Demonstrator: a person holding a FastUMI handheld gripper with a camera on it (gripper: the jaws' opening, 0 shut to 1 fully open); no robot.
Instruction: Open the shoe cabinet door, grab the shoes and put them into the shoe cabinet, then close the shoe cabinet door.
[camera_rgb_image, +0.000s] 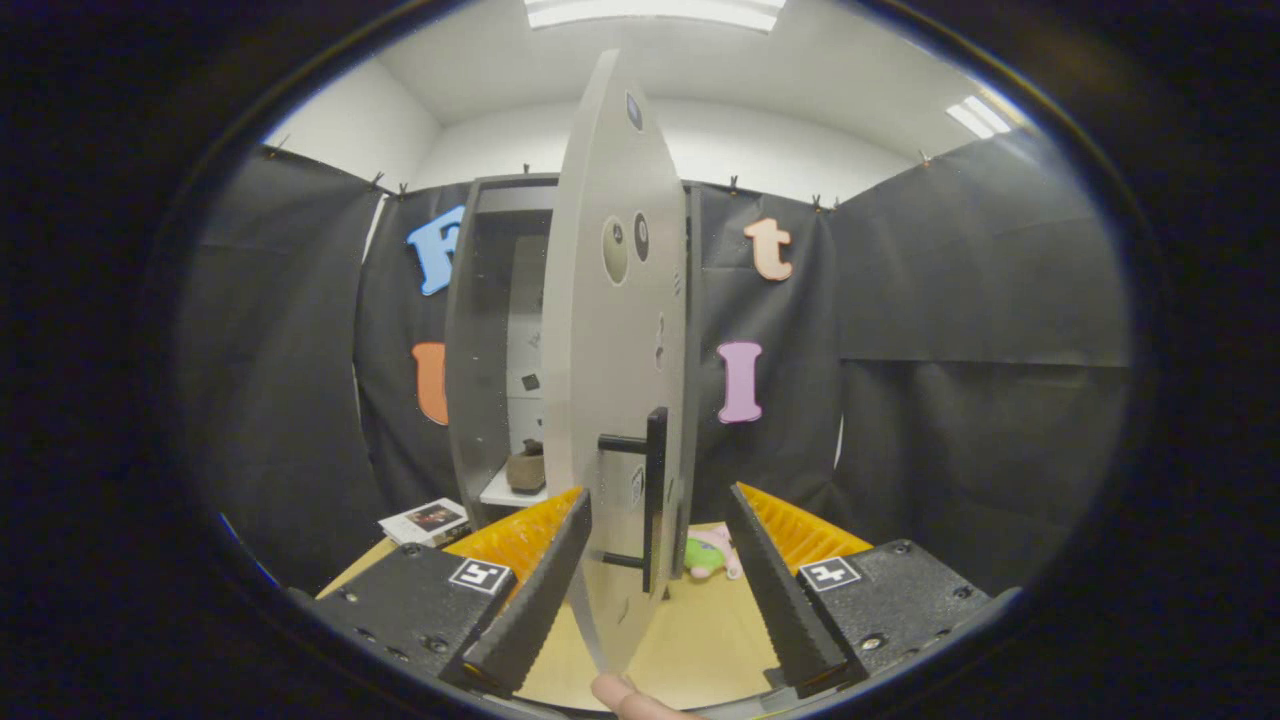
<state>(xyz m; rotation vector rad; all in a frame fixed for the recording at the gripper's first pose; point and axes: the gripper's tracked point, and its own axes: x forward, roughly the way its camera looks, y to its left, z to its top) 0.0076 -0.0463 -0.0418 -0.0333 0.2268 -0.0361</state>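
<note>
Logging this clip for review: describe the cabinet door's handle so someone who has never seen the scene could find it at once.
Start at the tall grey shoe cabinet against the booth's black cloth wall; its door swings out edge-on toward the open gripper. Low on that door, just ahead of the fingers, sits the handle. It is a black upright bar on two short posts, unlike the round stickers higher up.

shoe (526, 468) half hidden behind open cabinet door (610, 400), door stickers unreadable
</note>
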